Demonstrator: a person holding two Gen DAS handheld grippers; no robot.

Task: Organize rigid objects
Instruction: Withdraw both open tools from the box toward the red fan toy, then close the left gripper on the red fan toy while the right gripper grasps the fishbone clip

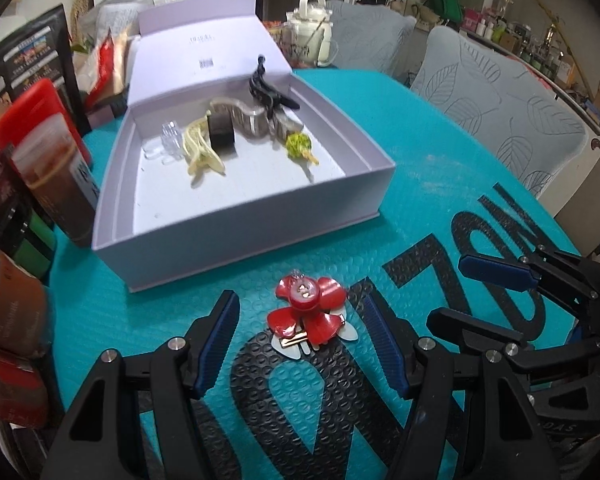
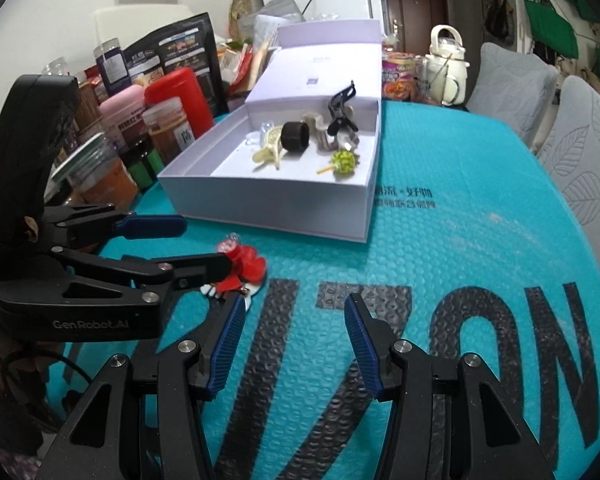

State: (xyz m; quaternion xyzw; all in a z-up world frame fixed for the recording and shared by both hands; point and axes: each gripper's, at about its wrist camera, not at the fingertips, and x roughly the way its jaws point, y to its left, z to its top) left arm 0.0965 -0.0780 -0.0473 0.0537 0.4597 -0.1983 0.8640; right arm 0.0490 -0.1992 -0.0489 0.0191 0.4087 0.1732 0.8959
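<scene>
A red flower hair clip [image 1: 308, 312] [image 2: 246, 262] lies on the teal bubble mat [image 1: 420, 208], just in front of an open pale lilac box [image 1: 240, 236] [image 2: 268, 208]. My left gripper [image 1: 302, 340] [image 2: 204, 244] is open and straddles the clip; its blue pads stand apart from the petals. My right gripper [image 2: 296, 340] [image 1: 448, 288] is open to the right of the clip, over the black lettering, with nothing between its fingers. Inside the box lie a clear clip [image 1: 170, 140], a yellow clip [image 1: 202, 150], a black ring [image 1: 222, 130], a beige wavy clip [image 1: 252, 116], a black claw clip [image 1: 268, 92] and a green flower clip [image 1: 298, 146].
Jars, a red-lidded canister [image 1: 40, 120] and dark packets crowd the table's left side right beside the box. A cream kettle [image 1: 312, 28] stands behind the box. Two chairs with grey leaf-pattern covers [image 1: 500, 92] line the far right edge of the table.
</scene>
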